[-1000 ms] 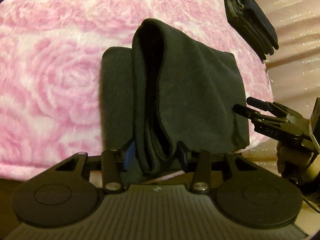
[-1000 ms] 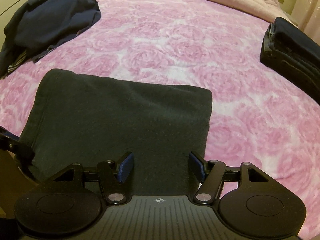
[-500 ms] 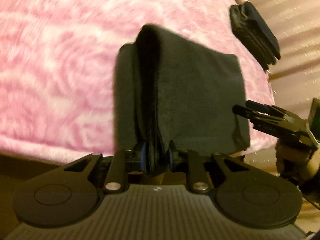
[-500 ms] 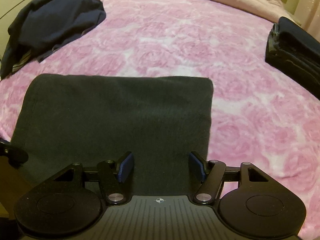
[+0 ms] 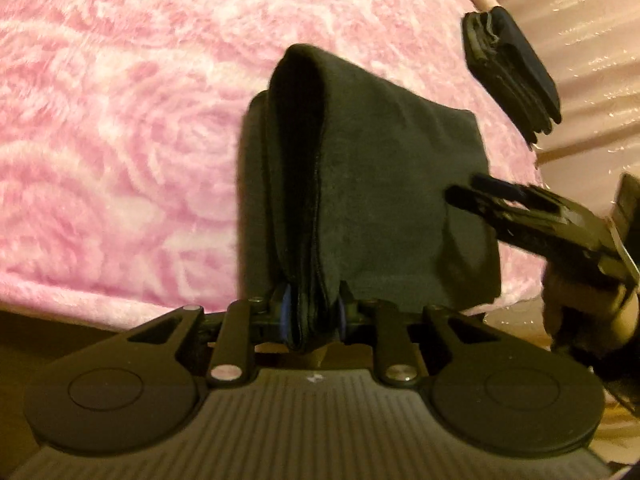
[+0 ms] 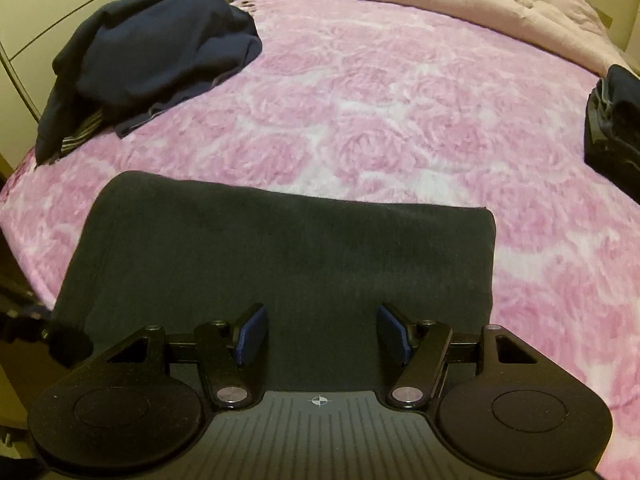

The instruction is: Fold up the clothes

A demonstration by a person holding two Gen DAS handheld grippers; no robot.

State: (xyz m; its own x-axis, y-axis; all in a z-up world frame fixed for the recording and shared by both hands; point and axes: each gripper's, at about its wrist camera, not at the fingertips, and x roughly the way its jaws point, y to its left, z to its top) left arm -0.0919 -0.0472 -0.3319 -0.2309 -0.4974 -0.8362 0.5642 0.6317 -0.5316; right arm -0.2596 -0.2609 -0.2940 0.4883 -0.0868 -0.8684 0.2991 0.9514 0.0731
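Left wrist view: the left gripper has just closed, its fingers pinching the dark folded garment at 6 o'clock — soft, limp cloth, best held by its stacked edges.

Right wrist view: the right gripper fingers spread above it; pink rose blanket on the bed, unfolded navy clothes at 10 o'clock.

The folded stack of dark navy clothes is cut off by the right edge of the right wrist view. The hand gripping the right tongs is blurred and partly out of frame. The near hem of the dark grey folded garment is hidden behind the tongs' body.
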